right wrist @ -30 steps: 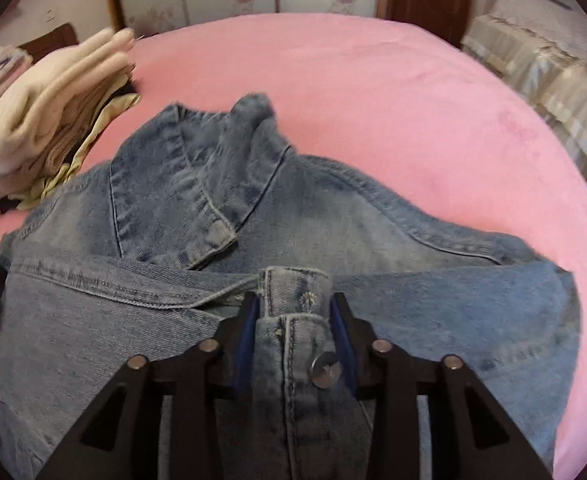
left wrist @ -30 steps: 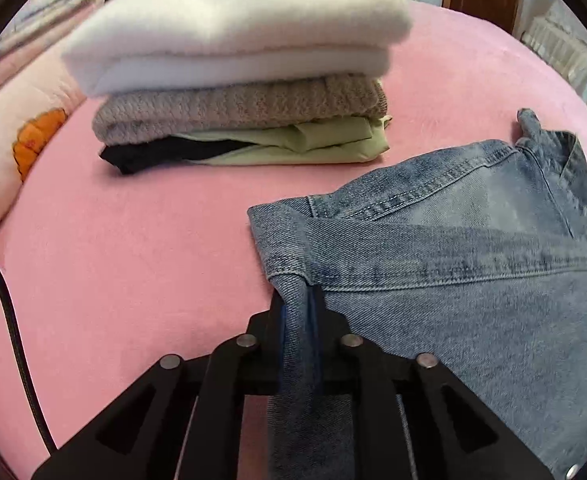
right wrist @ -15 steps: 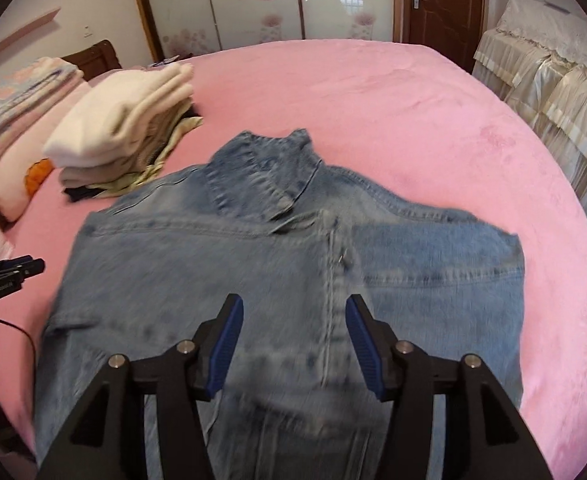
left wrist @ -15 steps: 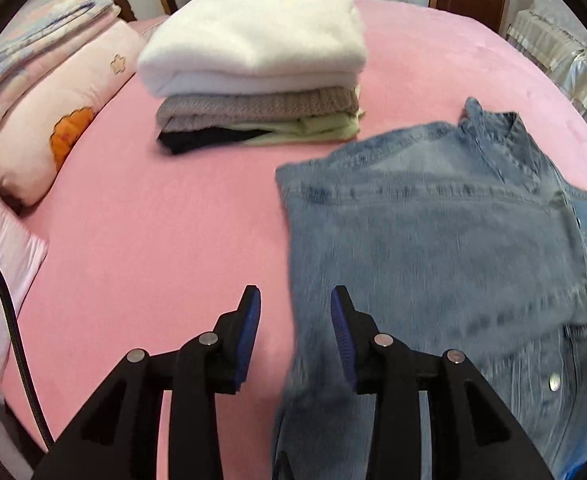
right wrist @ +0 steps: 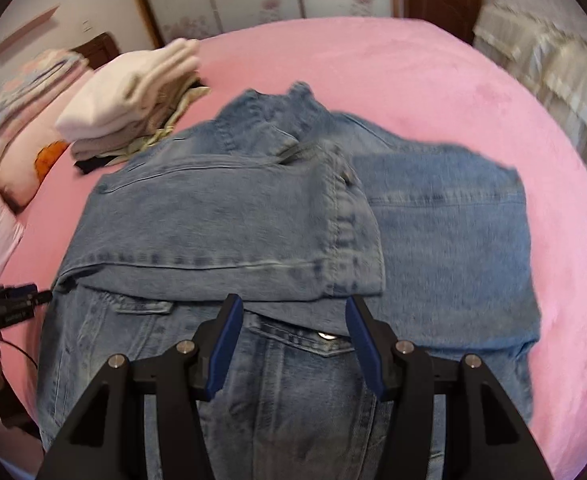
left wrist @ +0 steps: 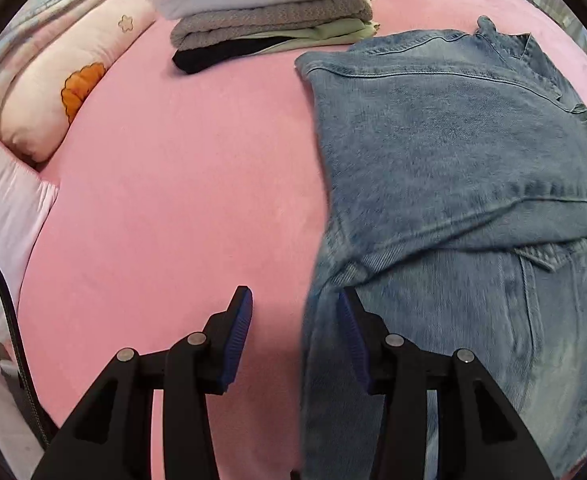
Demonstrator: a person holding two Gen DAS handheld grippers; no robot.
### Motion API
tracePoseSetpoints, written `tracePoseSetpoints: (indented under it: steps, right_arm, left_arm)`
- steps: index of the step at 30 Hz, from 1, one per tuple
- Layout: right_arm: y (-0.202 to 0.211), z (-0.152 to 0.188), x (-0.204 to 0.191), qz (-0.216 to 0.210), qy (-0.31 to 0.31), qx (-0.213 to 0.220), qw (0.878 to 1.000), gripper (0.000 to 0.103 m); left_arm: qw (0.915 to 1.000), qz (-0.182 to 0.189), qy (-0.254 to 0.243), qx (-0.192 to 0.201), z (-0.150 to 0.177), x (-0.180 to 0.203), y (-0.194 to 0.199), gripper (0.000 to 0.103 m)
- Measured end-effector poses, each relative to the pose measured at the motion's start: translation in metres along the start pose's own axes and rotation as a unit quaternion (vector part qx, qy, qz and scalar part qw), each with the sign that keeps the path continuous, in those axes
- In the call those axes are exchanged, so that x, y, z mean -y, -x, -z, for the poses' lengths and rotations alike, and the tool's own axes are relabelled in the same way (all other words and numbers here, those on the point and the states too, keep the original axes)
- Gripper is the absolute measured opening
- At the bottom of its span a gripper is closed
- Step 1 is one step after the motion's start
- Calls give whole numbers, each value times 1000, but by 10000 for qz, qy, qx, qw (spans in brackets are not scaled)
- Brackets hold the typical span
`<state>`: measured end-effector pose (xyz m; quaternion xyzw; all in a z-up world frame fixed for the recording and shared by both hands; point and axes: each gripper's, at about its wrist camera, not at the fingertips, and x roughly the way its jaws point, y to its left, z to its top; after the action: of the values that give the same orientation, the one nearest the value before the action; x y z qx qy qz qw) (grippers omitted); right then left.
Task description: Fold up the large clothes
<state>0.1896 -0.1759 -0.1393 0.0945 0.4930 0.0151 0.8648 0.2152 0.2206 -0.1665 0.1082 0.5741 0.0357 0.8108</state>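
A blue denim jacket (right wrist: 293,220) lies flat on the pink bed (right wrist: 433,80), with one panel folded across its upper half. It also shows in the left wrist view (left wrist: 453,160), at the right. My left gripper (left wrist: 295,304) is open and empty above the jacket's left edge near the bed's front. My right gripper (right wrist: 291,312) is open and empty, above the jacket's lower middle near a chest pocket button (right wrist: 325,335).
A stack of folded clothes (left wrist: 265,4) sits at the back left of the bed, also in the right wrist view (right wrist: 133,100). Pink pillows (left wrist: 65,80) lie along the left edge. The left gripper (right wrist: 9,308) shows at the far left.
Both grippers let go of the denim jacket and pulled back and up. The jacket now lies folded on the bed.
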Motion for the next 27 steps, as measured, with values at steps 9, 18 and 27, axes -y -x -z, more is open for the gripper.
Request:
tracePoseSetpoints:
  steps: [9,18,27]
  right_arm:
    - [-41,-3,30,-50,-728,-9,9973,54]
    - [-53,-3,20,546,-270,5,9981,40]
    - [-2,11,15,356,-274,26,9990,43]
  left_arm:
    - [9986,-294,199,402,-18,23,-23,40]
    - [9959,217,827,302,-14,-1,-32,36]
    - [9924,597,941,525,-4,-12,38,39]
